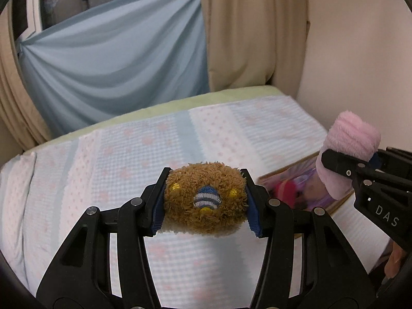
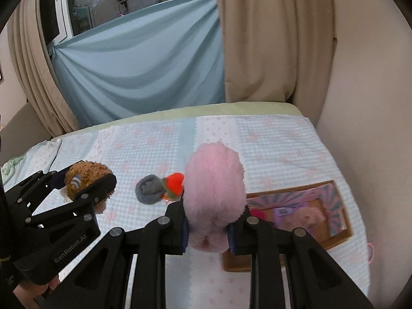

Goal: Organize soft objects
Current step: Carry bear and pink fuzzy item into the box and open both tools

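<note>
My left gripper (image 1: 205, 200) is shut on a curly brown plush (image 1: 204, 199) with a small blue and white embroidered patch, held above the bed. The same brown plush (image 2: 86, 177) and left gripper (image 2: 85, 182) show at the left of the right wrist view. My right gripper (image 2: 208, 228) is shut on a fluffy pink plush (image 2: 213, 195), which stands up between the pads. In the left wrist view the pink plush (image 1: 347, 152) and right gripper (image 1: 355, 166) appear at the right edge. A rolled grey sock (image 2: 150, 189) and an orange-red soft toy (image 2: 173, 182) lie on the bed.
A cardboard box (image 2: 298, 188) with a pink printed lining sits on the bed at the right, with soft things inside. The bed cover (image 2: 270, 139) is pale blue with pink dots. A beige wall (image 2: 365, 103) borders the right; curtains (image 2: 270, 38) hang behind.
</note>
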The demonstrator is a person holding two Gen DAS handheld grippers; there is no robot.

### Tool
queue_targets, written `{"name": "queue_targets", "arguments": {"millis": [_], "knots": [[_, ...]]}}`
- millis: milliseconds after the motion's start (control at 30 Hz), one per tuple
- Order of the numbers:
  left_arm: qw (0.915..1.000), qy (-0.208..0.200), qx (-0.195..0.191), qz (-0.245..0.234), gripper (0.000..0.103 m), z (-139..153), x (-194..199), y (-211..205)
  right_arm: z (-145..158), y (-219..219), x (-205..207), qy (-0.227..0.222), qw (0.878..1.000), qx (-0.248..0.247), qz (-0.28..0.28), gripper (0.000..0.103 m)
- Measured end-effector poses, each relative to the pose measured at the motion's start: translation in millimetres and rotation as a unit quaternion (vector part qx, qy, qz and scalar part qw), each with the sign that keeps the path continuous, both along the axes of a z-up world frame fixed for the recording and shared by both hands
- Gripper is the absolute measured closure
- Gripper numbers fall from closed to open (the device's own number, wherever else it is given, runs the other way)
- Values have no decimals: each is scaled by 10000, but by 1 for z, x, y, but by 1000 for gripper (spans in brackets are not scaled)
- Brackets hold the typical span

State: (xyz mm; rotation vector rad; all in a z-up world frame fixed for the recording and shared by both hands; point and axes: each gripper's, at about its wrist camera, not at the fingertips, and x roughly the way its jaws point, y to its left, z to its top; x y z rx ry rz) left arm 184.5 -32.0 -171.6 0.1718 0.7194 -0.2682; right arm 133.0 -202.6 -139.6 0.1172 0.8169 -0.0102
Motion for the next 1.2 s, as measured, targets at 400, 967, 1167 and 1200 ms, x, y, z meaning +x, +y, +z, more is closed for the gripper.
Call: {"name": "queue_targets", "arguments": {"millis": [400, 967, 1167, 1200], "knots": [[9979, 242, -543, 251, 54, 39, -21, -124, 28, -133, -21, 241, 9997, -69, 25, 82], [9861, 1539, -439, -456, 54, -57, 39, -240, -80, -237, 22, 1623, 9806, 786, -774, 82], [9793, 1854, 17, -817, 54, -107, 61, -281, -133, -267, 34, 2200, 9603, 1320, -1094, 82], [9781, 1849, 186, -936, 54, -116, 62, -289, -140, -271, 35, 2289, 9571, 1385, -1111, 82]]}}
